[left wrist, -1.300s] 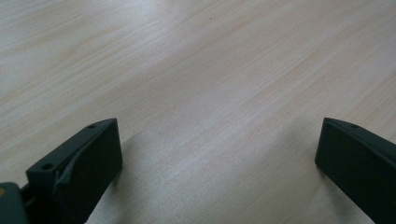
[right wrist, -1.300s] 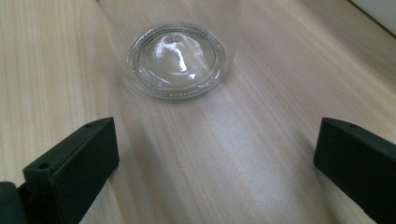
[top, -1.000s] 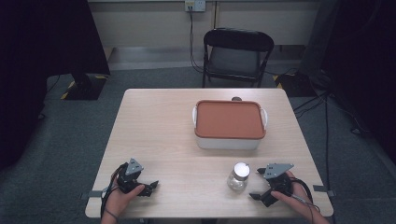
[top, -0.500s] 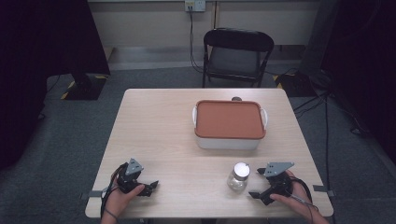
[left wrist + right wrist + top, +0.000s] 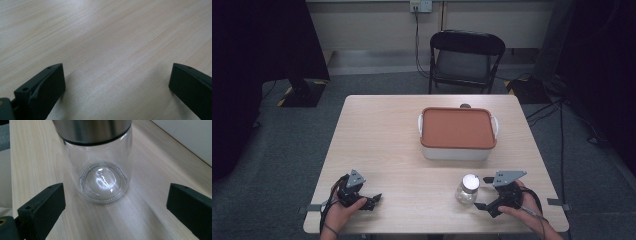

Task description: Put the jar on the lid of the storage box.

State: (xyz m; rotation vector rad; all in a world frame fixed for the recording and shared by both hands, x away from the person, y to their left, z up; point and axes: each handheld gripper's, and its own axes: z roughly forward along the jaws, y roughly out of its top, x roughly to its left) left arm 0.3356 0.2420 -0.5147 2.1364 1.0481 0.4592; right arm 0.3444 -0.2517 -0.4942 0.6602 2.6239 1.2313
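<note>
I hold right hand-held gripper (image 5: 484, 192) wide open, empty; glass jar (image 5: 467, 189) upright at its 9 o'clock, just beside. Left hand-held gripper (image 5: 373, 198) open, empty, well apart.

In your right gripper view, the clear glass jar with the brushed metal lid (image 5: 96, 160) stands ahead of the two black fingers (image 5: 41, 211), and the top edge cuts the lid off, so you cannot see its top. Both fingers run off the bottom edge. In the high view, the white box under its flat terracotta lid (image 5: 457, 131) keeps its contents hidden, and a small dark round thing (image 5: 465, 106) behind it is too small to identify.
</note>
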